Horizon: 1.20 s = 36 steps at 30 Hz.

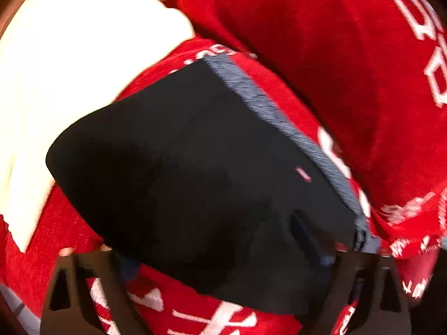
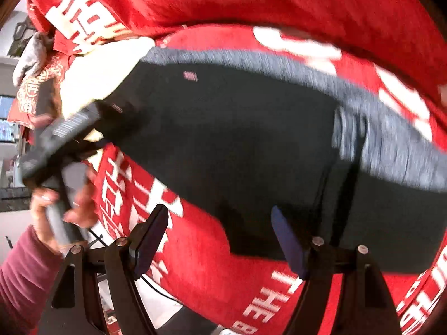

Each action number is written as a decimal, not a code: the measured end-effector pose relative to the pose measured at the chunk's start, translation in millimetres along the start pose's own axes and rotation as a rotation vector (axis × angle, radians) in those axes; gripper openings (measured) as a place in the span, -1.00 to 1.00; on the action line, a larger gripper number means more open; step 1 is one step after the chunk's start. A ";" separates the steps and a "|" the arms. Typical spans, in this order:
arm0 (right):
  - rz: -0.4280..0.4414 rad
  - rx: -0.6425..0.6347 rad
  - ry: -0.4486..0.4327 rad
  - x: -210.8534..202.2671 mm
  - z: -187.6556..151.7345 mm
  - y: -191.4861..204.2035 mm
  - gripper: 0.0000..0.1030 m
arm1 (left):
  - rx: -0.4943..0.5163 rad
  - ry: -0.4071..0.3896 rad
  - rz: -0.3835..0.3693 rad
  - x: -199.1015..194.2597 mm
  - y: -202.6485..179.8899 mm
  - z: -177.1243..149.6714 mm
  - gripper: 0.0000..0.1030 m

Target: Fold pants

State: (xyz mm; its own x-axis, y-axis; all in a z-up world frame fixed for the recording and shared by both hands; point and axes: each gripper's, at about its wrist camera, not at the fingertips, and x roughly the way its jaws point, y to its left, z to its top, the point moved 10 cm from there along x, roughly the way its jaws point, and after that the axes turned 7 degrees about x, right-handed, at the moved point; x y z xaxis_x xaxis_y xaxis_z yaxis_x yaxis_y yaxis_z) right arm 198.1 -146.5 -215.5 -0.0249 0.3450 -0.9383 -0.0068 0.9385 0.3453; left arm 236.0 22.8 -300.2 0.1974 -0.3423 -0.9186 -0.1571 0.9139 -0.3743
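While folded, black pants [image 1: 178, 167] cover red blanket [image 1: 349, 55].

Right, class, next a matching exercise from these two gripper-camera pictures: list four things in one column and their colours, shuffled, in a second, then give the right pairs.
Things
1. pants
2. band along the pants' edge
3. blanket under the pants
4. sleeve

Colours
A. red with white lettering
B. plum
C. black
D. grey

Pairs: 1-C, 2-D, 3-A, 4-B
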 end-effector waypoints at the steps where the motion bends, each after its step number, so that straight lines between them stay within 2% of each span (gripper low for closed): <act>1: 0.009 -0.014 -0.016 -6.3 14.4 5.0 0.53 | 0.008 0.000 0.048 0.6 3.4 1.9 0.25; 2: 0.018 -0.019 -0.026 -11.0 25.2 8.4 0.53 | 0.027 -0.006 0.076 -0.9 5.6 1.9 0.01; 4: 0.050 -0.018 -0.031 -18.9 48.6 15.9 0.53 | 0.097 -0.031 0.140 -6.7 1.9 4.7 -0.18; 5: 0.074 -0.009 -0.026 -21.6 60.6 21.5 0.53 | 0.144 -0.042 0.176 -9.8 -2.4 4.5 -0.22; 9: 0.169 -0.025 0.028 -25.9 103.3 61.2 0.53 | 0.493 -0.148 0.438 -23.0 -38.5 -0.6 -0.28; 12: 0.145 -0.111 0.104 -15.4 117.9 97.0 0.53 | 0.728 -0.201 0.583 -26.1 -61.1 -11.3 -0.28; 14: 0.101 -0.176 0.159 -4.4 119.3 116.4 0.53 | 0.811 -0.217 0.622 -25.5 -69.4 -16.0 -0.28; 19: 0.018 -0.320 0.284 29.3 116.9 161.7 0.54 | 0.884 -0.226 0.660 -24.1 -73.1 -16.4 -0.28; 22: -0.040 -0.295 0.363 56.1 114.8 163.7 0.53 | 0.886 -0.225 0.661 -22.8 -74.3 -14.7 -0.28; 26: -0.043 -0.253 0.434 79.0 110.9 159.1 0.52 | 0.907 -0.243 0.668 -23.7 -76.6 -15.8 -0.28; 28: -0.038 -0.218 0.484 85.8 105.7 152.8 -0.07 | 0.912 -0.243 0.662 -23.3 -79.7 -18.1 -0.28; 29: -0.033 -0.193 0.490 86.8 105.4 149.0 -0.53 | 0.907 -0.236 0.649 -24.3 -80.5 -20.4 -0.28; 33: 0.032 -0.198 0.426 64.9 103.8 145.4 -0.62 | 0.886 -0.271 0.612 -42.7 -94.9 -21.9 -0.28; 36: 0.131 -0.179 0.364 29.8 103.2 137.9 -0.62 | 0.879 -0.320 0.569 -66.0 -116.2 -25.0 -0.28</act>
State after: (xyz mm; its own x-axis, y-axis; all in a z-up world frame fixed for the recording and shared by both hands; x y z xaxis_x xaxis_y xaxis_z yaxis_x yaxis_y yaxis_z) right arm 299.5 -5.3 -198.0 -0.3883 0.4034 -0.8285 -0.1530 0.8584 0.4897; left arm 217.0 -66.3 -199.2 0.5769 0.1354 -0.8055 0.4152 0.8006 0.4319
